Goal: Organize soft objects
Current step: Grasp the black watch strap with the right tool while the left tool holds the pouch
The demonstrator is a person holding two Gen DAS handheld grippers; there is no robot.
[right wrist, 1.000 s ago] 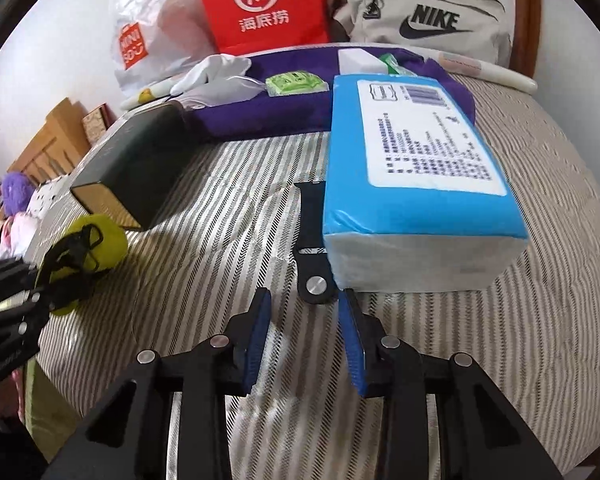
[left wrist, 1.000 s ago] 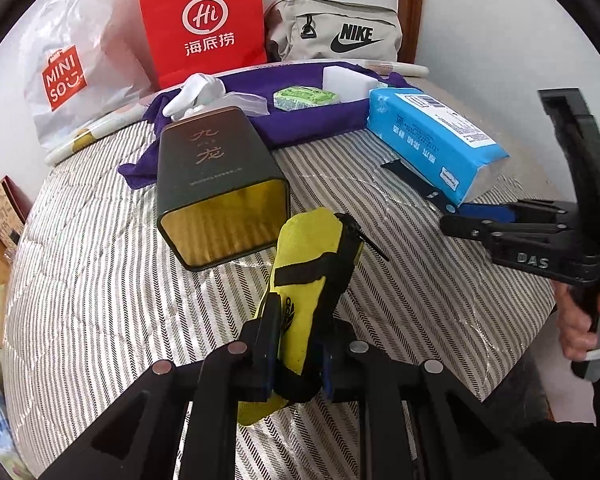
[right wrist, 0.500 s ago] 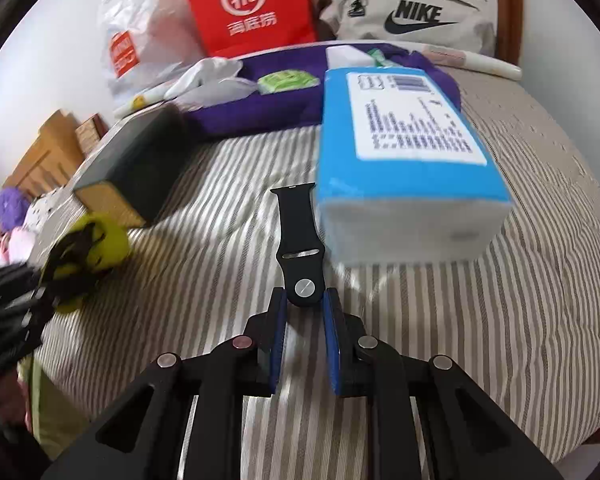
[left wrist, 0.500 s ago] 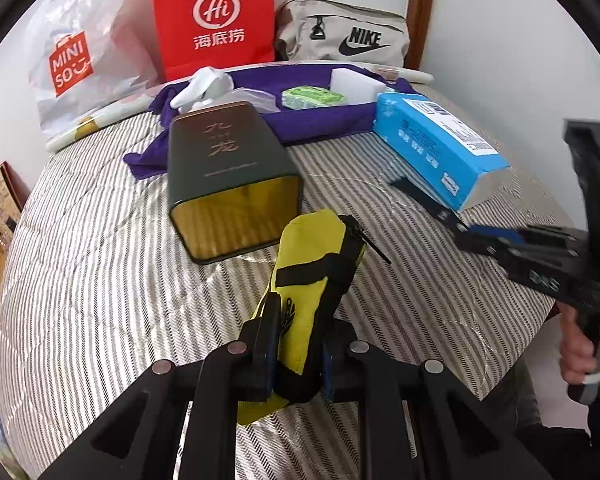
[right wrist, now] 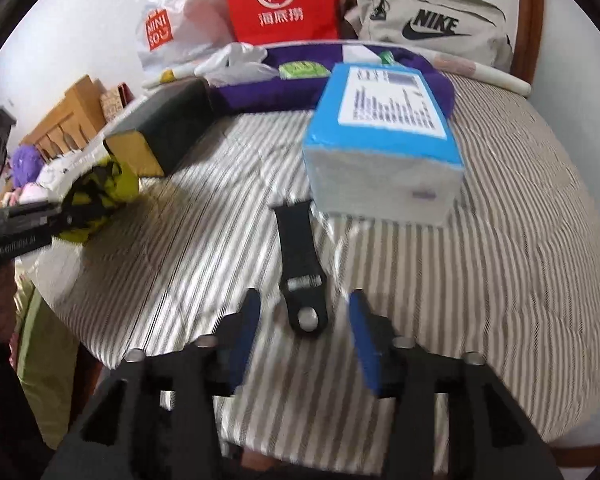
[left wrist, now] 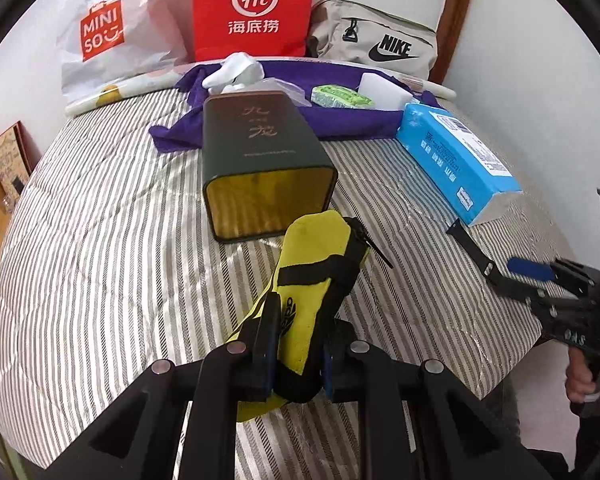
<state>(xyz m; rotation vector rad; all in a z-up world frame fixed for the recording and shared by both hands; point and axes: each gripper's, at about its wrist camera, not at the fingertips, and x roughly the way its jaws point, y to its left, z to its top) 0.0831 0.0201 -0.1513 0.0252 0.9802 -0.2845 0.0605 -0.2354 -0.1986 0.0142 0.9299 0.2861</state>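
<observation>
A yellow sock (left wrist: 316, 272) with black bands sticks up out of my left gripper (left wrist: 298, 332), which is shut on it. The sock hangs just in front of a dark green tin (left wrist: 256, 148) that lies on its side, its gold open mouth facing me. A black watch strap (right wrist: 300, 268) lies flat on the striped bedding, with its studded end between the blue pads of my right gripper (right wrist: 305, 298). Those jaws are opening and the pads stand clear of the strap. In the right wrist view the sock (right wrist: 100, 192) shows at the left.
A blue tissue pack (right wrist: 384, 140) sits just beyond the strap. A purple cloth (left wrist: 340, 120) at the back carries a green packet (left wrist: 340, 98) and white items. Against the wall stand a red paper bag (left wrist: 254, 8), a white plastic bag (left wrist: 108, 36) and a beige bag (left wrist: 380, 44). The bed edge runs near the right gripper.
The right gripper closed on the strap's studded end, then spread its jaws apart; the strap now lies out in front of the tissue pack. The left gripper keeps its hold on the sock.
</observation>
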